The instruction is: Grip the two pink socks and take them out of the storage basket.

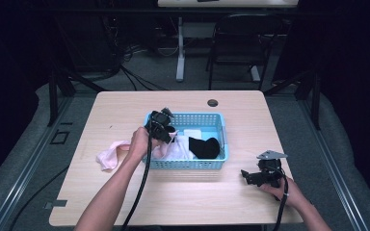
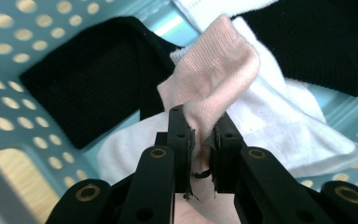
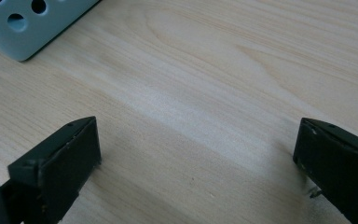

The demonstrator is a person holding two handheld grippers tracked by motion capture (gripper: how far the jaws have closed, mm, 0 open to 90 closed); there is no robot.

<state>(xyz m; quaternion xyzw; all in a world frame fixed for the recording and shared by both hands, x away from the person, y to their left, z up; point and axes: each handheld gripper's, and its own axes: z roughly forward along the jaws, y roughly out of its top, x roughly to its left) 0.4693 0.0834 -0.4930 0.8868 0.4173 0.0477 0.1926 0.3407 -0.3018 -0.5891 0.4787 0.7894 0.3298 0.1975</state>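
my left claw (image 2: 200, 140) is matt black plastic, nipping a pink sock (image 2: 214, 70) of fine ribbed knit (soft, a little fuzzy). the white sock (image 2: 279, 116) looks like plush cloth, the black sock (image 2: 93, 88) ribbed. the basket (image 1: 221, 126) is smooth perforated plastic; the table (image 3: 242, 70) pale satin wood grain.

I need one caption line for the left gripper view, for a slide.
Left gripper shut on a pink sock, above white and black socks in the blue basket.

Two black tools, left (image 1: 167, 129) and right (image 1: 244, 176), with trailing black cables, brass-ringed screws, bare forearms.
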